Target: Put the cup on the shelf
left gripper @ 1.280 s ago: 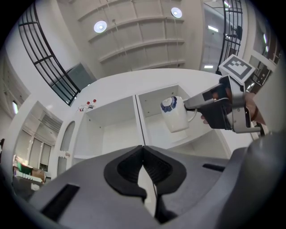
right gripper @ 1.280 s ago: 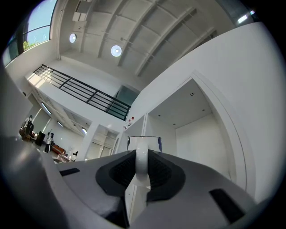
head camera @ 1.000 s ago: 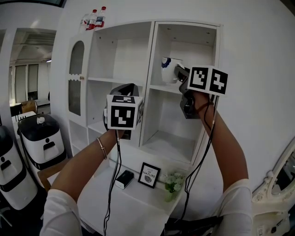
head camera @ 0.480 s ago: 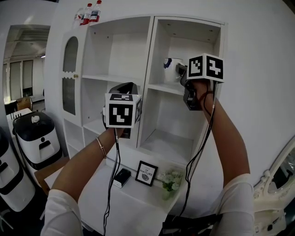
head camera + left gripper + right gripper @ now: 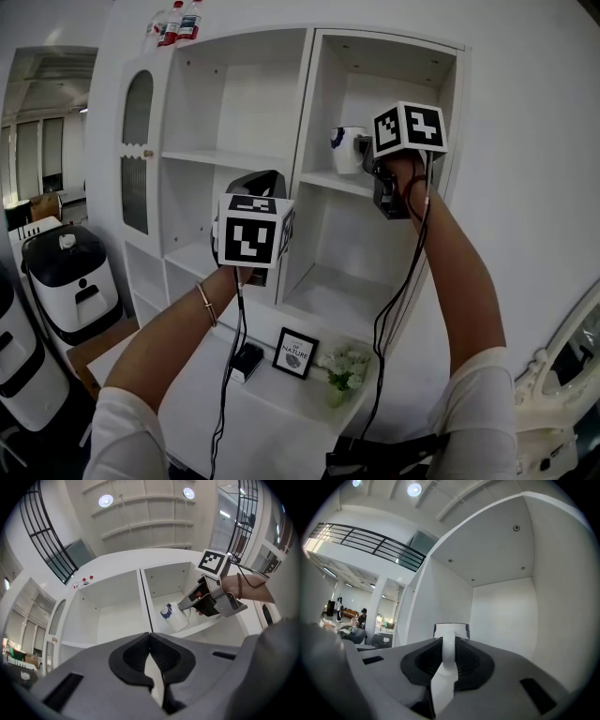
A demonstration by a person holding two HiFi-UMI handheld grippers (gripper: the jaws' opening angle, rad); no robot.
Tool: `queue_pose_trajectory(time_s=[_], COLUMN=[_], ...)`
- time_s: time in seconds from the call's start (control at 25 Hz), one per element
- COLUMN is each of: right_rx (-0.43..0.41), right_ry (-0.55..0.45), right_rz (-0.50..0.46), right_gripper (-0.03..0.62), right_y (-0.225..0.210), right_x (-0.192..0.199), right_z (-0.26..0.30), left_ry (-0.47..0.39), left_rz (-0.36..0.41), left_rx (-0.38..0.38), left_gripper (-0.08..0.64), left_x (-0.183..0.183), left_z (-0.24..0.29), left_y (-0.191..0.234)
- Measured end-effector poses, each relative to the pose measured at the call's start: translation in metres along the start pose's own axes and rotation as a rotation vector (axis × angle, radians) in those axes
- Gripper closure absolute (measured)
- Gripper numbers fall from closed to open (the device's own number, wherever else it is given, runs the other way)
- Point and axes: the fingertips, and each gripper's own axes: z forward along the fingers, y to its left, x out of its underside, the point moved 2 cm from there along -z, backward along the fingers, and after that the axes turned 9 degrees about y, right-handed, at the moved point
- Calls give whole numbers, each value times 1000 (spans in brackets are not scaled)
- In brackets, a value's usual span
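The cup [image 5: 348,150], white with a dark blue rim, is inside the upper right compartment of the white shelf [image 5: 302,180] in the head view. It is carried by the right hand-held gripper [image 5: 363,145] on a raised arm. Its base sits low over the board, but I cannot tell whether it touches. The left hand-held gripper [image 5: 266,178] hangs lower, in front of the middle divider, well apart from the cup. It looks parked out of the way, since the job needs one arm only. Below on the table [image 5: 281,412] stand a small framed picture [image 5: 295,353] and a little plant [image 5: 345,367].

In the left gripper view, its jaws are pressed together with nothing between them. Beyond them the cup leans slightly, just over the shelf board, and the other tool reaches in from the right.

In the right gripper view, the pads are clenched on the cup's handle [image 5: 448,651], a white strip running up between them to the blue-rimmed body. Gripping the handle keeps the cup clear of the compartment walls, likely so that it can be set down and let go cleanly.
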Motion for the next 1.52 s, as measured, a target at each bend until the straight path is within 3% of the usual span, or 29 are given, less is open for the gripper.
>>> queue_pose_trajectory(time_s=[0.28,0.68,1.08,1.28,1.52], right_rx=[-1,-25,18,26,32], right_ry=[25,72,127,140,93], right_rz=[0,57,21,12,-12], right_gripper=[517,511,494,461,445], right_y=[1,-9,-12,-13,-14], right_x=[2,7,15,17,12], right_z=[13,13,10,9,-6], left_ry=[10,37,58,76,85], left_rz=[-63,-48,-15,-46,-51], left_rx=[44,30,26,49,34], left_gripper=[552,552,552,552,552], left_x=[8,22,38,43,43], left_z=[-2,-3,-8,-10,-16], left_y=[-1,4,0,-5,-3])
